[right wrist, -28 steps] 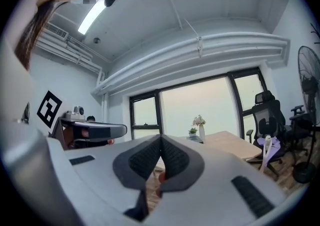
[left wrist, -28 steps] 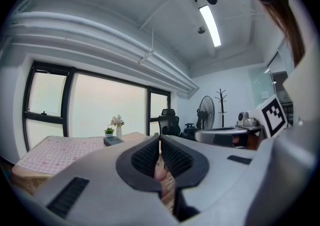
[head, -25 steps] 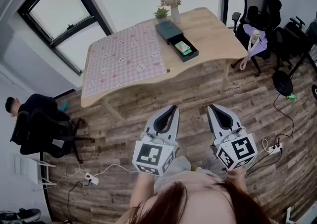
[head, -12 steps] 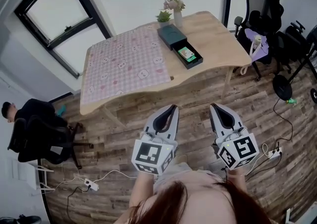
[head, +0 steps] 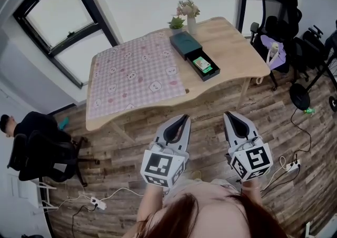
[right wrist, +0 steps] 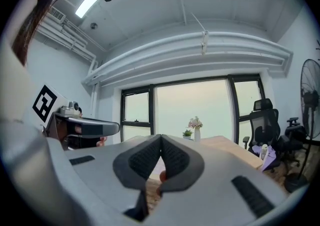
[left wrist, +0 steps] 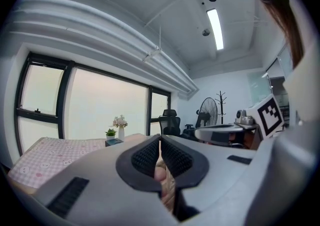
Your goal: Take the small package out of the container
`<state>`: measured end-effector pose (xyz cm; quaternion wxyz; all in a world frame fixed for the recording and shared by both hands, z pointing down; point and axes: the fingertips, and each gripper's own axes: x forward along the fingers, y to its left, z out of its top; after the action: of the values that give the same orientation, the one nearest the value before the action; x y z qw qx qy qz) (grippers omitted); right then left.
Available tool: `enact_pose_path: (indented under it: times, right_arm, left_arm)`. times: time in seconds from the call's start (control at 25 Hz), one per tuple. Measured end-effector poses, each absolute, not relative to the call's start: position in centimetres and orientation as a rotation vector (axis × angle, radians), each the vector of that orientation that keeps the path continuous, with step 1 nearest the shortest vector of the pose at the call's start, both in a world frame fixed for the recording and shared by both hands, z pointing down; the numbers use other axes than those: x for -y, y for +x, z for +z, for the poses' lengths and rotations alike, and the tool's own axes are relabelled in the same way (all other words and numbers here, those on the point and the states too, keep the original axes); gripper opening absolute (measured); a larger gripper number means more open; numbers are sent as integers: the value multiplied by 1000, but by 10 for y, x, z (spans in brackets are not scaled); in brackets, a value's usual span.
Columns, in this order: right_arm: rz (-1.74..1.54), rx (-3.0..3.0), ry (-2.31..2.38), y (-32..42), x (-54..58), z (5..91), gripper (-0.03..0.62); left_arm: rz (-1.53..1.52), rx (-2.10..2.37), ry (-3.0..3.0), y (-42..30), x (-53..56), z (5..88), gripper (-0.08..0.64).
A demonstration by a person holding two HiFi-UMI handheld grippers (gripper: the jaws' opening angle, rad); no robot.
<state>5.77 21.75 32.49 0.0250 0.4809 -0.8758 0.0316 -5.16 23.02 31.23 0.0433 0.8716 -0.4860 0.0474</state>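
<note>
- Found left gripper (head: 182,118) and right gripper (head: 228,115) closed tip to tip, empty, held level, apparently for approach.
- Noted package (head: 201,64) in open container (head: 185,45) on table (head: 234,42), well apart and untouched.

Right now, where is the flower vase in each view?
Head view: flower vase top centre, on the table, far edge.
Left gripper view: flower vase left of centre.
Right gripper view: flower vase slightly right of centre.
Shared landmark: the small green plant beside it.
</note>
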Motion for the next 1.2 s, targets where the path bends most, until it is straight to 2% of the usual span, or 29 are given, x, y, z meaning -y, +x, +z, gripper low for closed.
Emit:
enact_pose_path:
  times: [0.68, 1.2]
  right_arm:
    - [89, 2656, 1530, 42, -187, 331, 0]
    - [83, 2679, 1505, 48, -127, 340, 0]
  left_arm:
    - [127, 1394, 2684, -62, -198, 324, 17]
    - [156, 1374, 2687, -48, -135, 332, 17]
